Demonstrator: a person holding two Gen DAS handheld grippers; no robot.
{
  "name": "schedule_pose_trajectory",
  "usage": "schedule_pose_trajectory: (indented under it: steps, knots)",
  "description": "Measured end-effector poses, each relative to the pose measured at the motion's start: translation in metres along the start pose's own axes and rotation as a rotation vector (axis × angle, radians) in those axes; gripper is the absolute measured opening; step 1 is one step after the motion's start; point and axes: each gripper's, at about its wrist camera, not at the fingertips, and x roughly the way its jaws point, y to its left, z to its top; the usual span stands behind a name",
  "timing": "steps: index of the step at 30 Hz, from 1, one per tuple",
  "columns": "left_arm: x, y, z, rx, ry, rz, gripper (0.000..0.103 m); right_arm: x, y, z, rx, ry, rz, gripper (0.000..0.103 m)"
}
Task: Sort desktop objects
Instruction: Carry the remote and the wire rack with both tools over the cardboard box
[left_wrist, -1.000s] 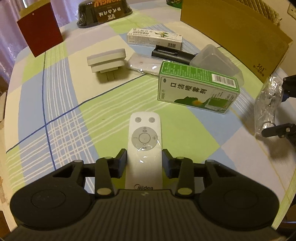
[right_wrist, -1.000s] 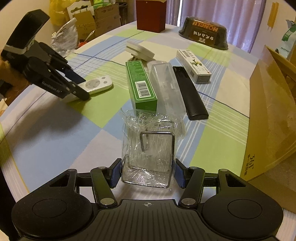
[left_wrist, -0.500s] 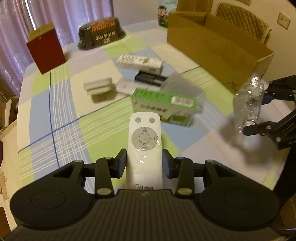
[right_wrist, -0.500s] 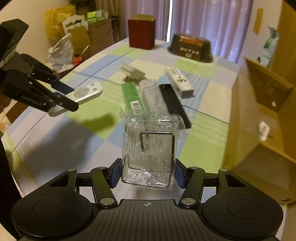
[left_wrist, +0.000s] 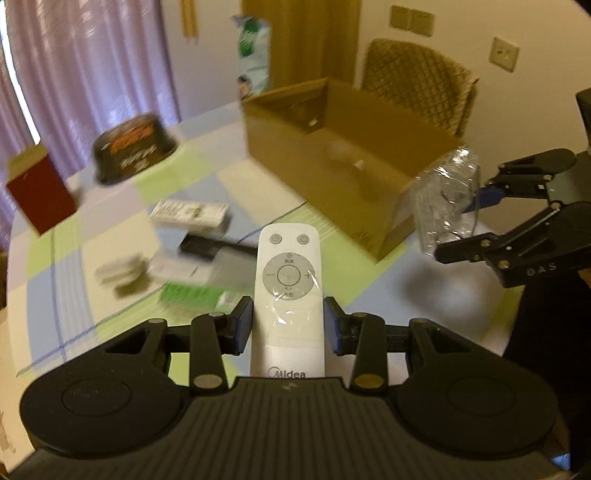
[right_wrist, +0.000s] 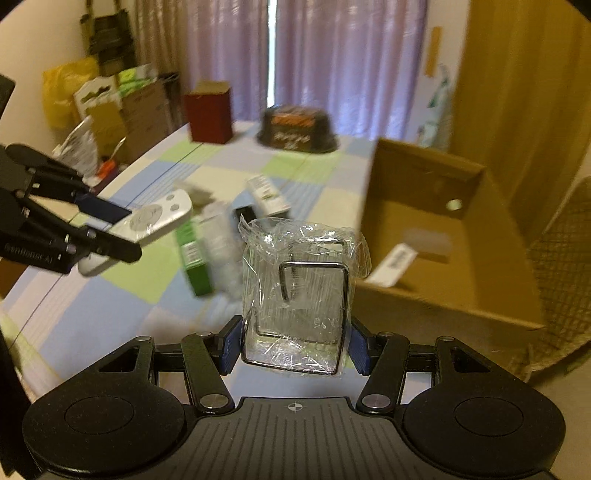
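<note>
The desk (left_wrist: 110, 236) wears a checked cloth of green, blue and cream squares. On its far right part stands an open cardboard box (left_wrist: 343, 162), the biggest thing on it; in the right wrist view a white slip lies on the floor of the cardboard box (right_wrist: 443, 236). Behind the box is a woven chair (left_wrist: 421, 85). At the far end of the desk sit a dark bowl-shaped container (left_wrist: 135, 147) and, further left, a red box (left_wrist: 40, 192).

Mid-desk, blurred, lie a green carton (right_wrist: 194, 254), a white carton with print (left_wrist: 190, 212), a black remote (left_wrist: 207, 245) and a white plug adapter (left_wrist: 120, 271), all near one another.

The left gripper (left_wrist: 288, 325) is clenched on a white Midea remote (left_wrist: 288, 288), its 2 blue pads pressed to the remote's sides, the remote held off the desk and pointing toward the box. From the right wrist view the left gripper (right_wrist: 122, 230) and the white Midea remote (right_wrist: 155, 219) hang above the desk's left side.

The right gripper (right_wrist: 293, 347) is clamped on a clear plastic-wrapped packet with a bent metal wire inside (right_wrist: 299, 295). The left wrist view shows the right gripper (left_wrist: 469, 225) holding that packet (left_wrist: 445, 201) in the air just beside the box's near corner.
</note>
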Motion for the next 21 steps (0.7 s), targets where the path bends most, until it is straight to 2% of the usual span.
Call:
schedule_pose_trajectory:
  steps: [11,21]
  knots:
    - [0.028,-0.072,0.082,0.092,-0.075,-0.078,0.035,-0.025,-0.080,0.023,0.112,-0.054,-0.101,0.057]
    - [0.075,-0.099,0.132,0.115,-0.077,-0.101,0.035,-0.009,-0.137,0.036,0.153,-0.046,-0.142,0.057]
